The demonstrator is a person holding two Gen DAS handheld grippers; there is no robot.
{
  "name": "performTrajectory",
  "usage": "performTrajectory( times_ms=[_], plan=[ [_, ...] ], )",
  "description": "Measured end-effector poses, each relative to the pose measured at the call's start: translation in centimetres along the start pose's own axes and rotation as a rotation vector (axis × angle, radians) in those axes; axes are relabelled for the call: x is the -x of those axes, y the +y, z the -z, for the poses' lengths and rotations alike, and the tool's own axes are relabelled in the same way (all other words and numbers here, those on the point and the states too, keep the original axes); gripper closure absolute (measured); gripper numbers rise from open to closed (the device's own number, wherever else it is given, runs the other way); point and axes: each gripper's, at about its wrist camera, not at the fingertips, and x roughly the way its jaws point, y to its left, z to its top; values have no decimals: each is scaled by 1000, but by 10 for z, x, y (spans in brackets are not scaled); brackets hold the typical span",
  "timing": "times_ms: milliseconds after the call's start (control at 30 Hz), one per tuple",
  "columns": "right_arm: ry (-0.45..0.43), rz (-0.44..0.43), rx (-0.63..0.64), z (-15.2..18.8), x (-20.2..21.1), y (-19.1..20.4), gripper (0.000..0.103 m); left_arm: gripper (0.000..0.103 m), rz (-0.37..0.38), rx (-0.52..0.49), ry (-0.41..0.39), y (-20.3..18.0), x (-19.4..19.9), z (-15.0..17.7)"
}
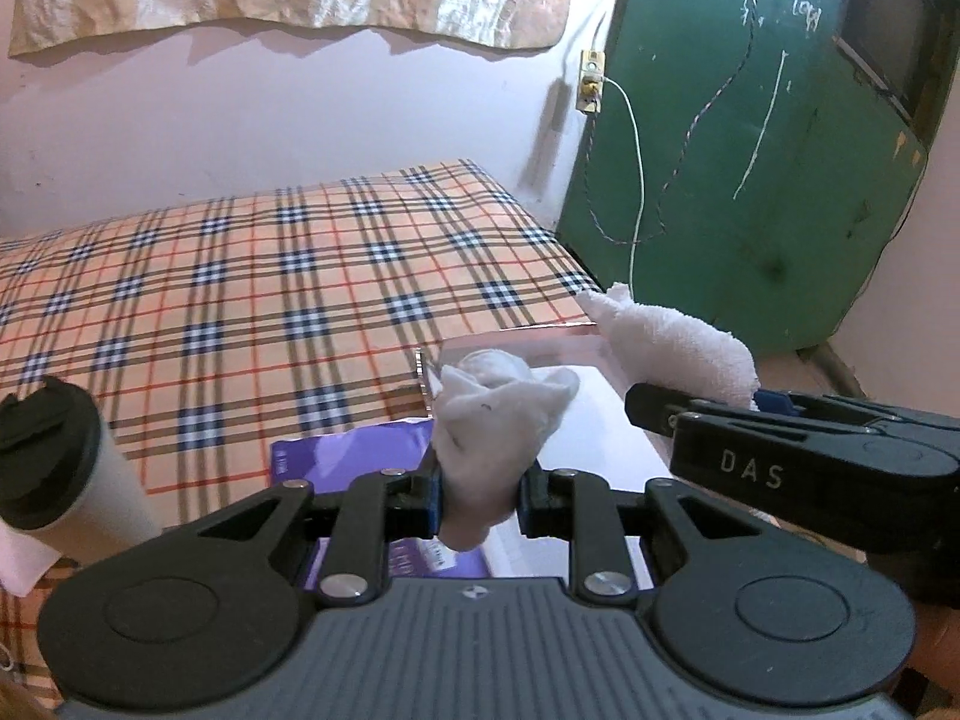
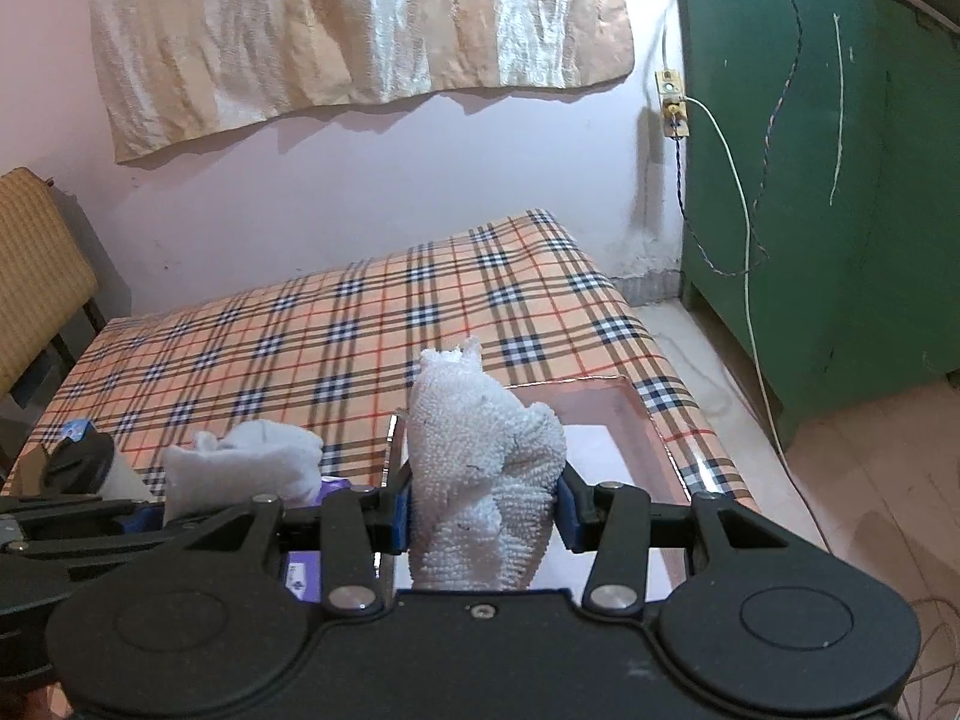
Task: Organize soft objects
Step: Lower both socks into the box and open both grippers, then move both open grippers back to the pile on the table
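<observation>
Plaid bedcover (image 1: pixel 240 276) spreads ahead of both tongs. Left tongs (image 1: pixel 478 501) pinch a smooth cloth (image 1: pixel 498 414); right tongs (image 2: pixel 483 516) clamp a towel (image 2: pixel 480 456). Keep both squeezed, and lower each over the clear tray (image 2: pixel 636 396) just ahead before releasing.

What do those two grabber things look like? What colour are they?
Each hand-held gripper is mostly black plastic. The left hand-held gripper has a grey ribbed body, two round black discs, slim black linkage arms with silver screws, and blue pads on its fingers. The right hand-held gripper looks the same, and its side carries white letters "DAS". No sleeves or cables show on them.
</observation>
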Motion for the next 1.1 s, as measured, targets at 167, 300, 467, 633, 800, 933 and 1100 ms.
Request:
performTrajectory(
  times_ms=[167,300,467,633,800,933,1100],
  plan=[
    [6,4,-13,-2,-10,-14,49,78,19,-3,16,-9,-14,-1],
    [1,-7,-26,-7,-16,-23,44,59,37,-28,17,-17,-24,-2],
    [-22,-18,-9,-8,-13,-23,23,32,38,-42,-10,-19,-22,1],
    [-44,-17,3,-7,0,-14,22,17,1,-19,-23,-13,-11,0],
    [-85,3,33,-7,24,1,15,10,-51,-16,-27,-4,10,1],
    [-111,15,44,-4,41,14,12,9,-91,8,-36,12,32,6],
    [-111,-13,78,4,51,41,11,9,-142,37,-40,37,52,14]
  ],
)
